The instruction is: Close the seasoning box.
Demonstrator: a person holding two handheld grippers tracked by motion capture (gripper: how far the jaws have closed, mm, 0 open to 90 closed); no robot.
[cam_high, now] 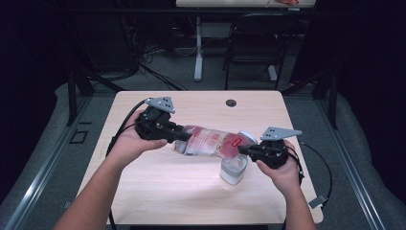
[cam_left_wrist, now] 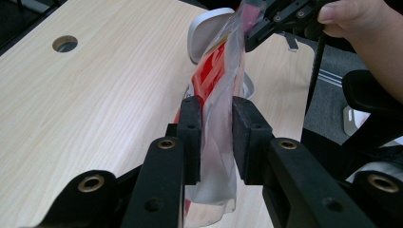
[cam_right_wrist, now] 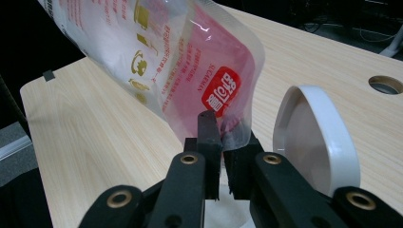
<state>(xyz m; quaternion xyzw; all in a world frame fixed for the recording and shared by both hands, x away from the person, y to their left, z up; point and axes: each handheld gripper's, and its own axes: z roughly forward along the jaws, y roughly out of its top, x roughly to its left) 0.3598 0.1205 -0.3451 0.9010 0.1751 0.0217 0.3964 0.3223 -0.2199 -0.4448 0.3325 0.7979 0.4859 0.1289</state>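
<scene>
A clear plastic pouch with red print and a red logo hangs nearly level above the table, stretched between my two grippers. My left gripper is shut on its crumpled clear end, the pads pressing the film from both sides. My right gripper is shut on the red end, pinching its lower edge. Below that end stands a clear container whose white lid is tipped upright beside the right gripper. The left gripper view has the right gripper at the pouch's far end.
The light wooden table has a round cable hole near its far edge. A black chair and a desk leg stand on the floor beyond the table. Cables trail from both grippers off the table's sides.
</scene>
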